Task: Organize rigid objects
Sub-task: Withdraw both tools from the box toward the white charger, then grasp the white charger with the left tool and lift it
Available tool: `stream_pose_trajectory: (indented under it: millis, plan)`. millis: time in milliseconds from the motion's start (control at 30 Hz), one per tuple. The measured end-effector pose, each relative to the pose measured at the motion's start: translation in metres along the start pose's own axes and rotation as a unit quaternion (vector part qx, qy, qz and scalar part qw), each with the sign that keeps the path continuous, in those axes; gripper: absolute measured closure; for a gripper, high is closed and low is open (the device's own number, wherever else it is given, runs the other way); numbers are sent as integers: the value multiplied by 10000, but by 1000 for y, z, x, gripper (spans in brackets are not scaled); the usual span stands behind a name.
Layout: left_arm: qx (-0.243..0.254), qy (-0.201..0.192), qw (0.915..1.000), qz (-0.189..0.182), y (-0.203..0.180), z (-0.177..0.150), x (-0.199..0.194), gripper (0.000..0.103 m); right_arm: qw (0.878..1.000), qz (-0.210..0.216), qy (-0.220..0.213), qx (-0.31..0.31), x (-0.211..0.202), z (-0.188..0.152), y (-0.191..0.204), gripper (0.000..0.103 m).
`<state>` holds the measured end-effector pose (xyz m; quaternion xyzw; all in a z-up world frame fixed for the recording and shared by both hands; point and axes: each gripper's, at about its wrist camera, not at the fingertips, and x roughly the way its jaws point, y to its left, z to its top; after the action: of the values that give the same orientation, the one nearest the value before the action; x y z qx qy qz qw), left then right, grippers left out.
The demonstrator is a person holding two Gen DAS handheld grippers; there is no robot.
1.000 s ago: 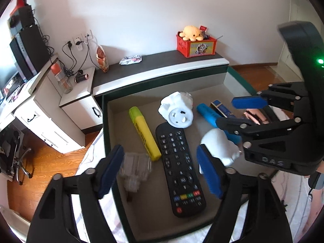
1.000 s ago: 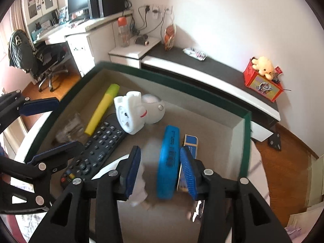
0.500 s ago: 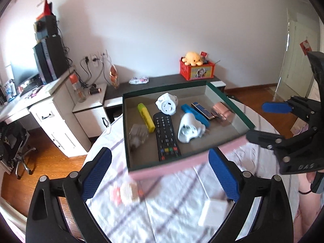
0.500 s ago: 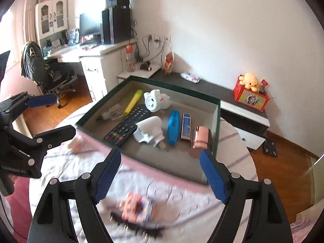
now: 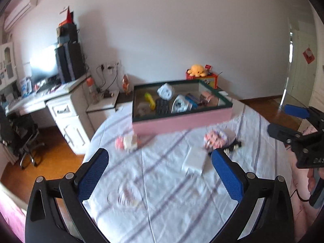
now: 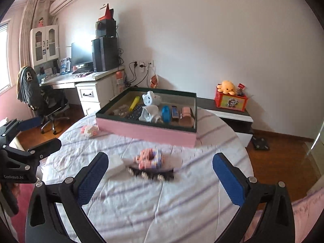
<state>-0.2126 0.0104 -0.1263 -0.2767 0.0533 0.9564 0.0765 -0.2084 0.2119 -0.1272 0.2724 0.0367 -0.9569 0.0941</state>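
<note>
Left gripper: my jaws are opening, nothing between them; it hangs over the striped cloth of the counter, pointing toward the box.
Right gripper: jaws likewise opening and empty; it hangs above the near part of the counter.
Box: pink-walled, green-rimmed, at the far side of the counter; it gathers the sorted things in one place.
Contents: yellow marker, remote control, white plug adapter, blue case and a copper-coloured tin, lying side by side so each stays visible.
Left outside: pink block toy on a black comb-like strip, white flat box, small pink-white toy; all blurred.
Judgement: both grippers stand back and wide, likely ready to take one of these loose items next.
</note>
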Motion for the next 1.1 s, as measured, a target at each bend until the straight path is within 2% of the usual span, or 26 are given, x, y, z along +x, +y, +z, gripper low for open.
stream_pose_trajectory:
  millis: [100,233,467,733,1100]
  plan:
    - [-122,37,9997,192,4,-15,-5,0,10000,-81,15,-12,-7,-14,2,0]
    - [-179,210,9994,194,9,-30,-5,0,9999,-87,43,39,-12,-30,1,0]
    - [-173,358,9988,272,8,-37,2,0,9996,-32,248,110,0,-44,2,0]
    - [29,650,9978,120,-11,-39,29,0,9987,-52,469,204,23,-51,-9,0]
    - [290,1082,9935,-217,-42,-34,88,0,9963,-70,740,426,60,-61,-33,0]
